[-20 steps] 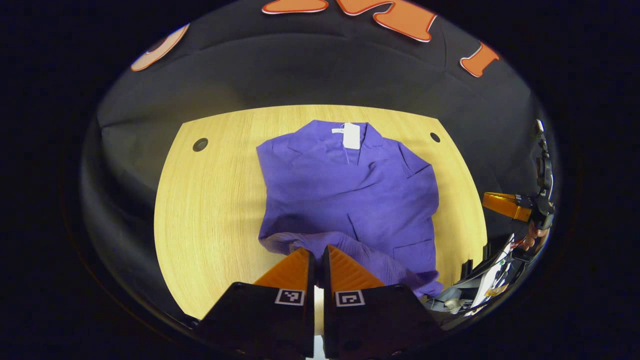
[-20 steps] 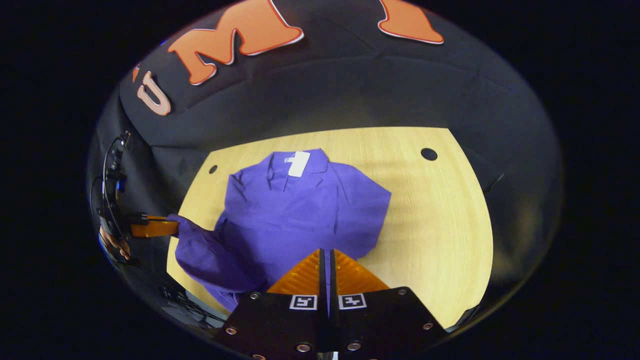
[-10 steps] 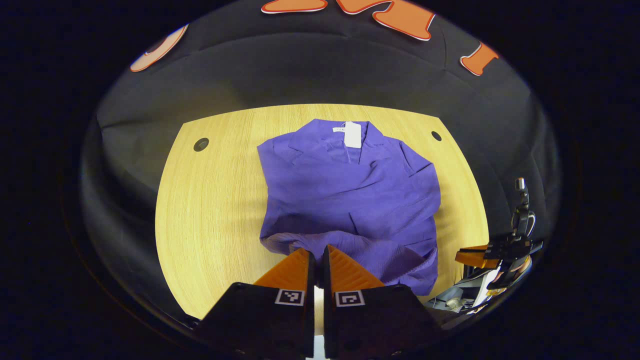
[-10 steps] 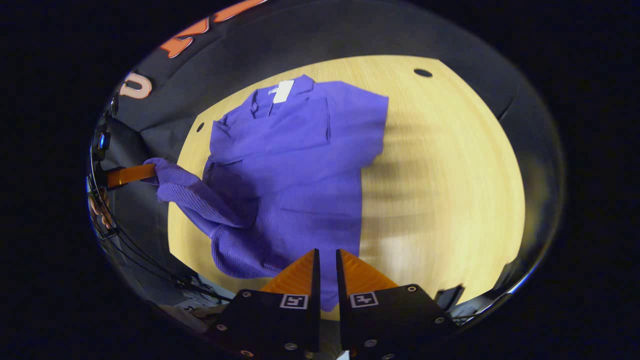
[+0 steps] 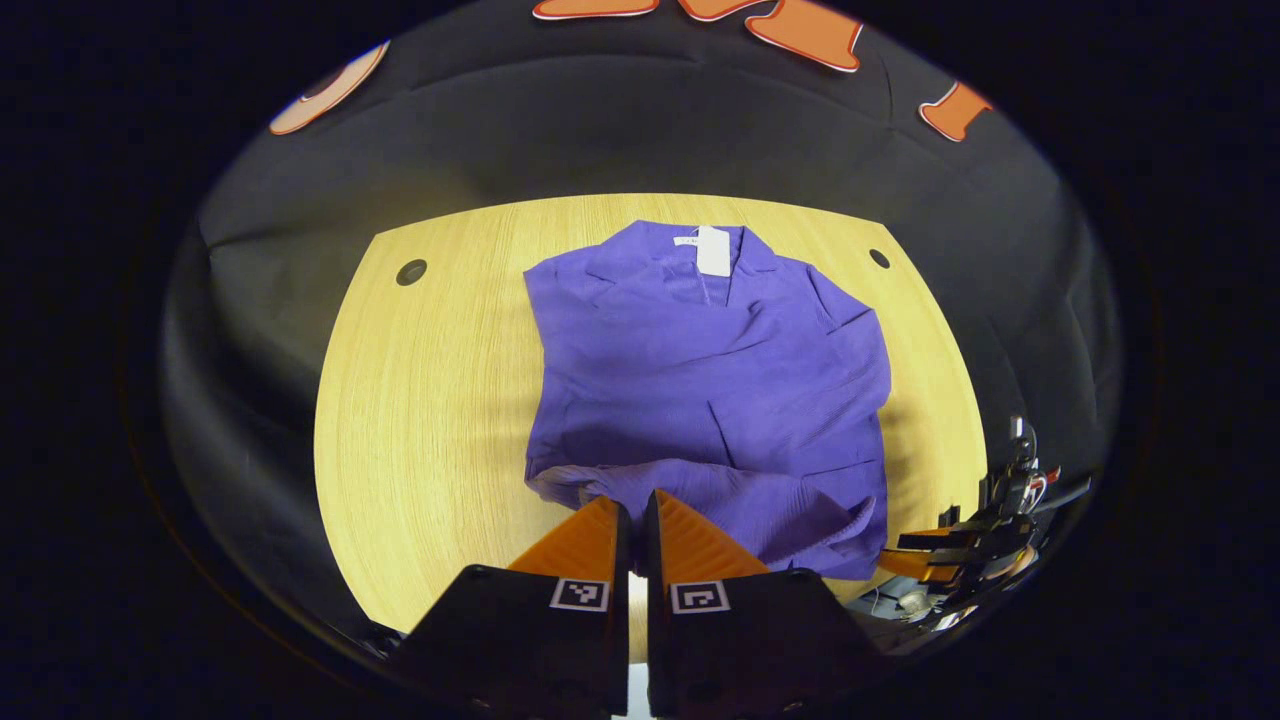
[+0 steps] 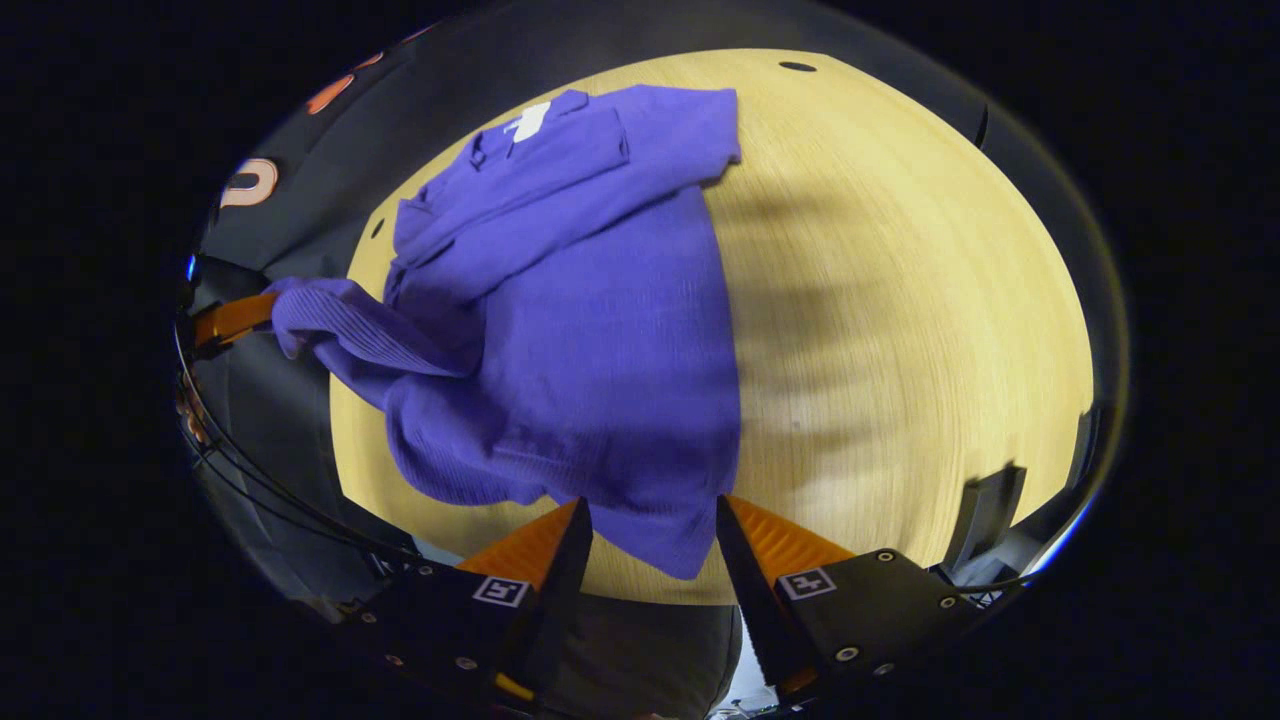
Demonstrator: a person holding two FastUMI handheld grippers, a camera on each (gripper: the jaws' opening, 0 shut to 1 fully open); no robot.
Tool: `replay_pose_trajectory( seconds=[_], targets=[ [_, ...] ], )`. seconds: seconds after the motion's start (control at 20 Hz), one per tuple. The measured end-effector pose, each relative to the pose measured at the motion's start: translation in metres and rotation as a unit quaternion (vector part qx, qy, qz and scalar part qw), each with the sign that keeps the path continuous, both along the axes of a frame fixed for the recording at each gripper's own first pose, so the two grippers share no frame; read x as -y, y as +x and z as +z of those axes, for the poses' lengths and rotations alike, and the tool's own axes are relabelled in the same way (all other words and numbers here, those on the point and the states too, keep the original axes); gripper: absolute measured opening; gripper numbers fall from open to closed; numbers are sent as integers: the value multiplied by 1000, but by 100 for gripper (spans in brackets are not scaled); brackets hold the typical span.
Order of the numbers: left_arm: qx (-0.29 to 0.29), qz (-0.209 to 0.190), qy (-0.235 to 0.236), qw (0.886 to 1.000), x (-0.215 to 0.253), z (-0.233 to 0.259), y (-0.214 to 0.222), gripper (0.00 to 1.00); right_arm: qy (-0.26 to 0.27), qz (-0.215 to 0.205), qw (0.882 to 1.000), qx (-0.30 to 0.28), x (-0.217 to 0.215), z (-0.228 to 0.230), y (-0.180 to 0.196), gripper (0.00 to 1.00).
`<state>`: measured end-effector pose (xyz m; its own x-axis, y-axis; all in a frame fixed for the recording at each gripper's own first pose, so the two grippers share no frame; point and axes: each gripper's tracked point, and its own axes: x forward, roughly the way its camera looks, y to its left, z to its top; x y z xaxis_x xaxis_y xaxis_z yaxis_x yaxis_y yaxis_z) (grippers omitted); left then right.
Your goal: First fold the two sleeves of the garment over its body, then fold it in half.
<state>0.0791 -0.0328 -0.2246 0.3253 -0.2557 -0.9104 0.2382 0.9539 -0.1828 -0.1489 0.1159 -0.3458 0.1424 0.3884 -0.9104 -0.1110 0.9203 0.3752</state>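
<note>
1. On the left, the left gripper (image 5: 632, 510) has its fingers drawn almost together, with a bunched fold of the purple garment (image 5: 715, 390) at their tips. In the right gripper view the same gripper (image 6: 235, 318) sits at the far left edge with the ribbed cloth pulled up off the table towards it, so it looks pinched on that near hem corner.

2. In the middle, the garment lies on the light wooden table (image 5: 430, 400), collar and white tag (image 5: 713, 250) at the far side, both sleeves already laid across the body. Its near left corner is lifted; the rest lies flat.

3. On the right, the right gripper (image 6: 650, 520) has its jaws spread wide, one finger to each side of the garment's near right hem corner (image 6: 670, 545). The cloth hangs in the gap between them and I cannot tell whether either finger touches it. In the left gripper view it sits low at the table's near right edge (image 5: 935, 550).
</note>
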Motion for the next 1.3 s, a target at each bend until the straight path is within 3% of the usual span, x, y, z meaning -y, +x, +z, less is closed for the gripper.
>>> replay_pose_trajectory(
  seconds=[0.05,0.2,0.45,0.55,0.75,0.8,0.95,1.3],
  targets=[
    [0,0,1,1000,0,1,0,8,-8,-2,1000,0,1,-6,-2,77],
    [-2,2,6,1000,-3,-2,-4,8,-33,-4,999,-7,2,-24,-11,87],
    [-8,7,10,1000,-6,-6,-12,8,-111,20,993,18,9,-32,-2,82],
    [-9,10,8,1000,-6,-6,-14,8,-133,51,989,44,10,-33,2,64],
    [-9,14,5,1000,-9,-5,-18,8,-125,41,990,52,0,-30,6,7],
    [-10,14,4,1000,-10,-6,-19,8,-114,45,991,46,-2,-30,6,2],
    [-10,16,6,1000,-14,-6,-18,8,-77,28,996,24,-2,-22,9,2],
    [-5,13,-3,1000,-11,2,-9,8,-21,-5,998,66,1,44,70,2]
  ],
)
